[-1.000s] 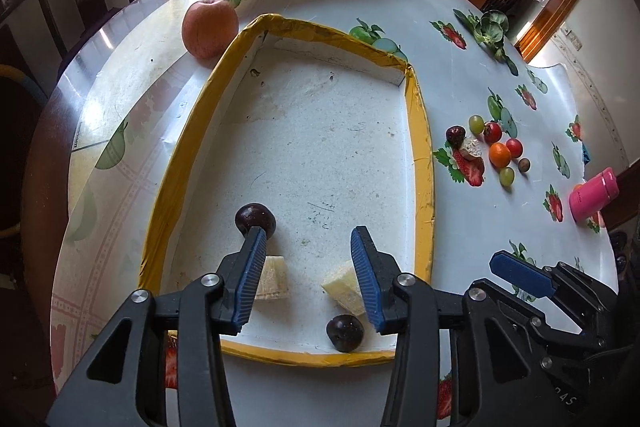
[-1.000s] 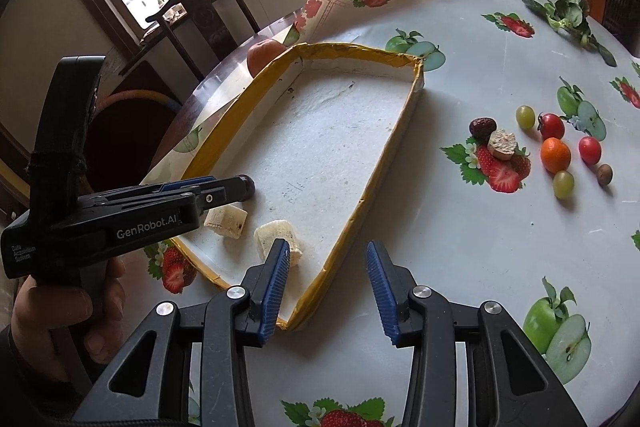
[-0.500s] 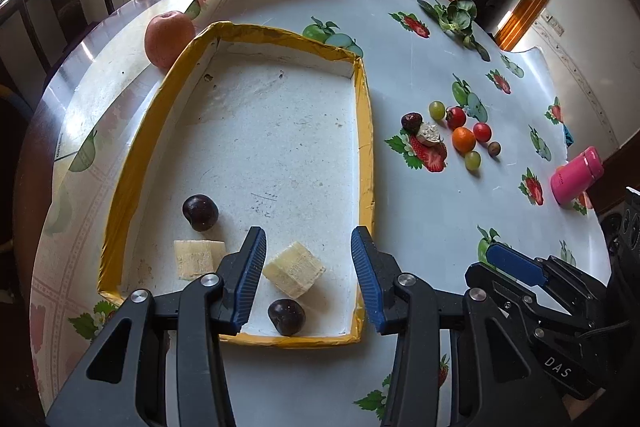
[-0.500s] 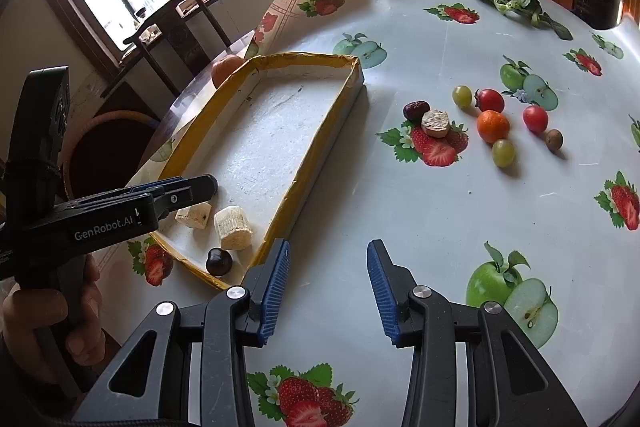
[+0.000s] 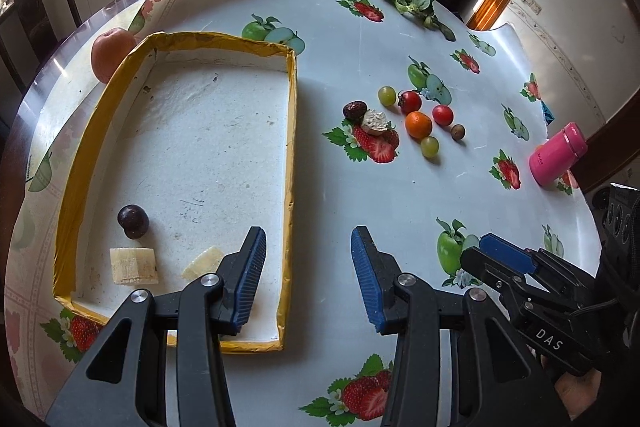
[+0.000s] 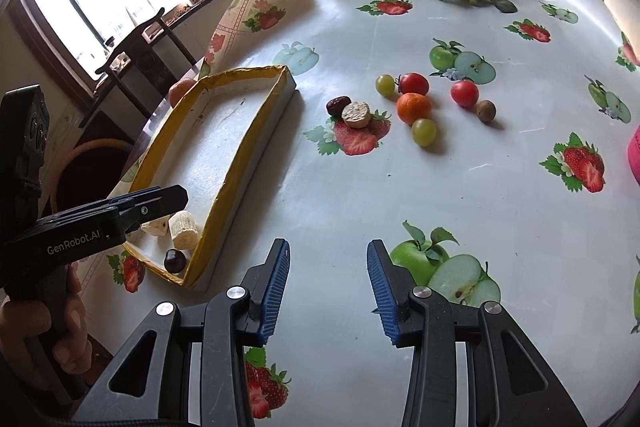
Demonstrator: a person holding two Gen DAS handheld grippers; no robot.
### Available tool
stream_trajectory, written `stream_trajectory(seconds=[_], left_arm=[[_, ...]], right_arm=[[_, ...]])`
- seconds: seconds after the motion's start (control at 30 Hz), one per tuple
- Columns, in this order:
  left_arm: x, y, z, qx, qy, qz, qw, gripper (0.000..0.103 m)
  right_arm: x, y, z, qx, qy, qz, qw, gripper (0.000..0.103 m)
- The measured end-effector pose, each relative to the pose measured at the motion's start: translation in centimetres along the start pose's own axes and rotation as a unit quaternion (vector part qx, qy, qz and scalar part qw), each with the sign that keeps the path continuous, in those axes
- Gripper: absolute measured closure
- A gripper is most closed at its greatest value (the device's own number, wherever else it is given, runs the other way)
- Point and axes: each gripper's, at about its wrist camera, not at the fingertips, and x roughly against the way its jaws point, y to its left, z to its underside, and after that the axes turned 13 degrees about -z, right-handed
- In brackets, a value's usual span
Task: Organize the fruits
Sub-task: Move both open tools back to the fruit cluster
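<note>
tray: white tray with a yellow rim (image 5: 292,147), my landmark for everything below. It already holds two dark round fruits (image 5: 133,221) and two pale banana chunks (image 5: 133,265) at its near end.
loose fruit: a cluster (image 6: 414,107) sits on the table well to the right of the tray: green grapes, cherry tomatoes, a small orange, a date and a few more.
left gripper (image 5: 306,277): empty, jaws partly apart, straddling the tray's right wall at the near corner.
right gripper (image 6: 327,287): empty too, jaws partly apart, over bare cloth right of the tray.
tip: I'd pick the outermost fruit first, come in from above and squeeze gently, since round ones probably roll.
</note>
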Motion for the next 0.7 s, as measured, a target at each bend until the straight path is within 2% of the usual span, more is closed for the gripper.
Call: stream_trajectory(seconds=[0.1, 0.2, 0.5, 0.7], left_arm=[[-0.2, -1.0, -0.3, -0.006, 0.003, 0.007, 1.0, 0.061], [-0.4, -2.0, -0.6, -0.011, 0.005, 0.014, 0.9998, 0.061], [-1.9, -4.8, -1.7, -0.021, 0.018, 0.03, 0.9992, 0.061], [-3.6, -7.0, -2.5, -0.02, 0.032, 0.05, 0.998, 0.061]], right_arm=[[0.5, -1.2, 0.0, -0.01, -0.004, 0.006, 1.0, 0.061], [0.9, -2.3, -0.1, -0.019, -0.008, 0.013, 1.0, 0.056], [1.5, -5.2, -0.7, -0.04, -0.015, 0.026, 0.999, 0.056], [1.5, -7.7, -2.4, -0.056, -0.025, 0.038, 0.997, 0.056]])
